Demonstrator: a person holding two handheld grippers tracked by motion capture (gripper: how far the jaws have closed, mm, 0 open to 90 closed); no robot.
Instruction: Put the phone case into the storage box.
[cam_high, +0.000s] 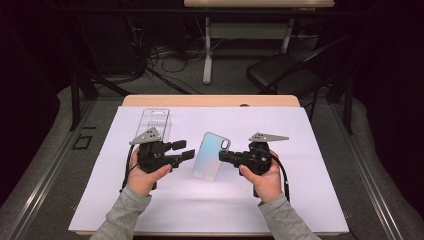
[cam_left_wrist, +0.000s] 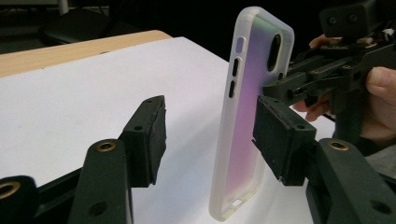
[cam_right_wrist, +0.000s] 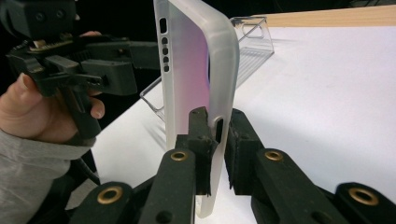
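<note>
Right now my right tool (cam_high: 223, 156) is clamped on the edge of the phone case (cam_high: 212, 155), its jaws pinched on the translucent rim near a side cutout, as the right gripper view shows. I hold the case up on its long edge over the white sheet on the desk (cam_high: 260, 101), roughly at the middle, tilted so its iridescent back faces partly upward in the high view.

My left tool (cam_high: 184, 151) is wide open and holds nothing. In the left gripper view the case (cam_left_wrist: 250, 112) stands between my two pads: the right-hand pad (cam_left_wrist: 280, 137) sits just beside its back, perhaps touching, while the other pad (cam_left_wrist: 149, 135) is well apart from it.

What matters is this: the case lies just to the right of my left tool, with its long axis running away from me towards the far edge, camera hole at the far end. So my left jaws straddle its thin dimension, and I judge a plain closing would take it across its faces.

Behind my left hand (cam_high: 145, 177) a clear plastic package (cam_high: 154, 122) lies flat on the sheet.
</note>
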